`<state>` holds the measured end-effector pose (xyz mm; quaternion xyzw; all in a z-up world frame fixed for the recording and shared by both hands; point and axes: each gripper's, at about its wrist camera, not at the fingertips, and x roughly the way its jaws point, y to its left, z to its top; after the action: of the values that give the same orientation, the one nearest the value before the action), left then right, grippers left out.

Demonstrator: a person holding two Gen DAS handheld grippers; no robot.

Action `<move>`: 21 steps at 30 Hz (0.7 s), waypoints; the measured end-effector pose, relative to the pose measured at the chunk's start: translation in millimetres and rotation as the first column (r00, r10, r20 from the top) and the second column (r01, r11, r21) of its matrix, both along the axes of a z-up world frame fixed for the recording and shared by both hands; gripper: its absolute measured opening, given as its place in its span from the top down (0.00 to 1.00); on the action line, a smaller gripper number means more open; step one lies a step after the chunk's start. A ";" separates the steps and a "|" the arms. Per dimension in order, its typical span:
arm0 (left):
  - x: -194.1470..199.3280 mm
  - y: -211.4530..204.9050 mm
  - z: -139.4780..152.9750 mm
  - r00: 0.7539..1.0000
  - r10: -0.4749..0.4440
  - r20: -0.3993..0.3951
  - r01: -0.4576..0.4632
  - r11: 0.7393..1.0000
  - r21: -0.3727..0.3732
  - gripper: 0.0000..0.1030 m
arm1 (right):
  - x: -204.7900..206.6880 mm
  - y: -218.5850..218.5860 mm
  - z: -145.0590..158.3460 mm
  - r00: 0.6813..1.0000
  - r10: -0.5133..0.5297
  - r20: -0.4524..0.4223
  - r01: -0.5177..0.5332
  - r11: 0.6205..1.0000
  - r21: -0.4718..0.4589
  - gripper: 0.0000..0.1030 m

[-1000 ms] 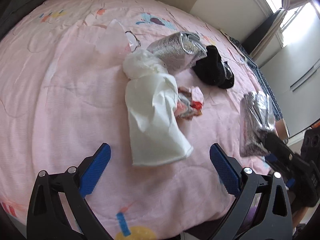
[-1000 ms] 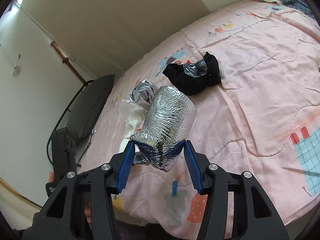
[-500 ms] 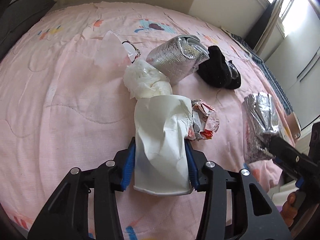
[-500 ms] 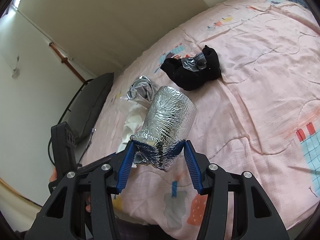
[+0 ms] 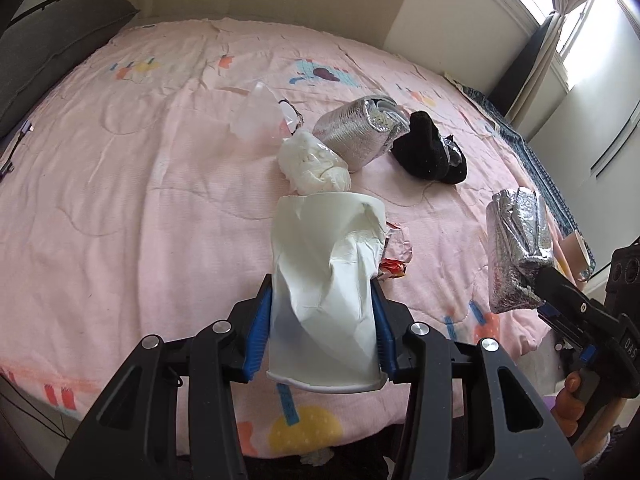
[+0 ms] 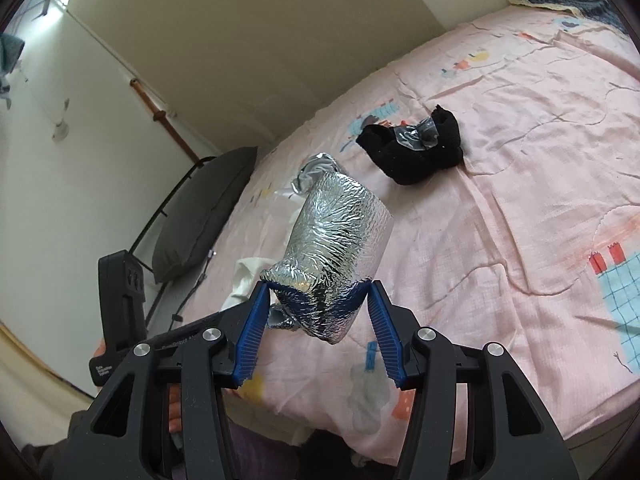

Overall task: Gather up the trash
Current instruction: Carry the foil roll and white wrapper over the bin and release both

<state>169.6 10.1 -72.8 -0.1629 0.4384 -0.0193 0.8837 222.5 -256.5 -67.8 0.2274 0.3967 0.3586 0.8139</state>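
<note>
A pink quilted bed [image 5: 120, 200] filled both views, with a dark grey pillow [image 5: 48, 40] at its far left corner. The left hand-held gripper [image 5: 322, 328] was clamped on a crumpled white paper cup [image 5: 324, 280], its blue pads pressed against the cup's sides near the rim, the cup raised above the near edge of the bed. The right hand-held gripper [image 6: 316, 320] gripped a foil-wrapped bundle [image 6: 336, 248] by its lower end, holding it in the air above the bed; the same bundle showed at the right of the left wrist view. On the quilt lay a second foil bag [image 5: 356, 132], touching a wad of white tissue [image 5: 312, 164] on one side and just beside a black sock [image 5: 428, 152] on the other. A clear plastic scrap [image 5: 260, 116] sat beyond the tissue. A small crumpled red and silver wrapper [image 5: 394, 256] lay partly hidden behind the cup.
</note>
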 end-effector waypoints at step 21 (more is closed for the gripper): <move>-73.9 -1.1 29.2 0.998 0.008 0.066 -0.006 1.000 -0.021 0.56 | -56.1 20.5 8.5 0.994 0.104 0.042 -0.101 0.993 -0.065 0.54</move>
<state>95.7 9.0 -43.6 -0.1728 0.4082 -0.0261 0.8960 166.4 -236.0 -59.3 0.1728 0.4005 0.3923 0.8098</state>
